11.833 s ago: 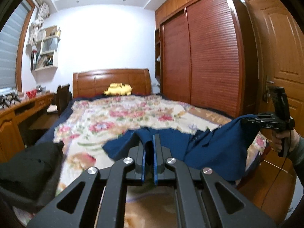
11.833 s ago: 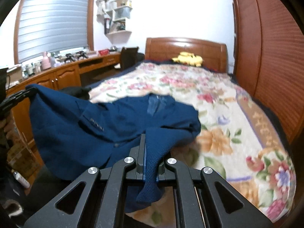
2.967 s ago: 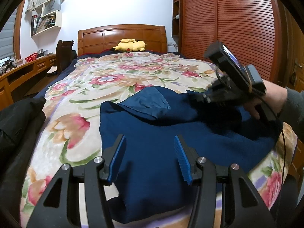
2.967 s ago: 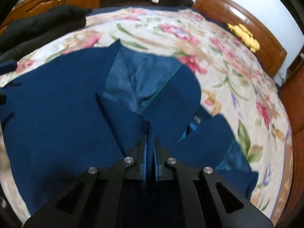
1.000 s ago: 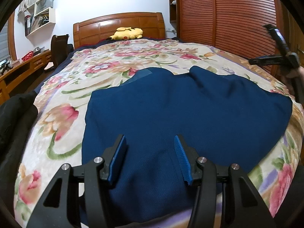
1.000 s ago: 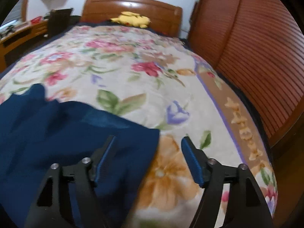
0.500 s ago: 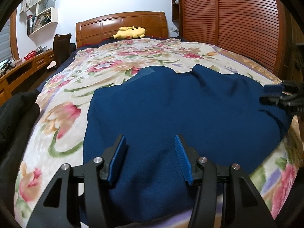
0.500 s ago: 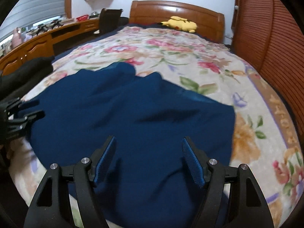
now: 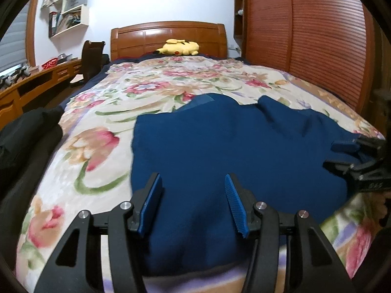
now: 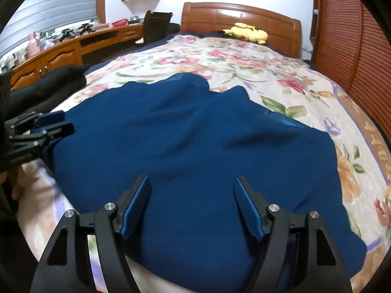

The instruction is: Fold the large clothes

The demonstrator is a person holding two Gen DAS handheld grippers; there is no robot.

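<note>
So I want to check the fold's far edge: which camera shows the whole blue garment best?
The right wrist view: the blue garment spreads across it almost whole. In the left wrist view the right gripper hides part of its right edge.

Both wrist views are rendered through fisheye lenses, so a black circular vignette is left in the corners and straight lines such as the wardrobe (image 9: 317, 48) slats and the headboard (image 10: 240, 14) are bowed toward the edges. The room is lit evenly and moderately brightly; the white wall (image 9: 158, 0) is rendered palest, slightly washed out. Daylight is admitted through the slatted blind (image 10: 56, 9) in the right view. Soft, faint shadows are cast in the folds of the blue garment (image 10: 195, 146). Motion blur is seen on the floral bedspread (image 9: 80, 161) near the lower edges, while the fingers (image 9: 150, 205) are kept sharp.
</note>
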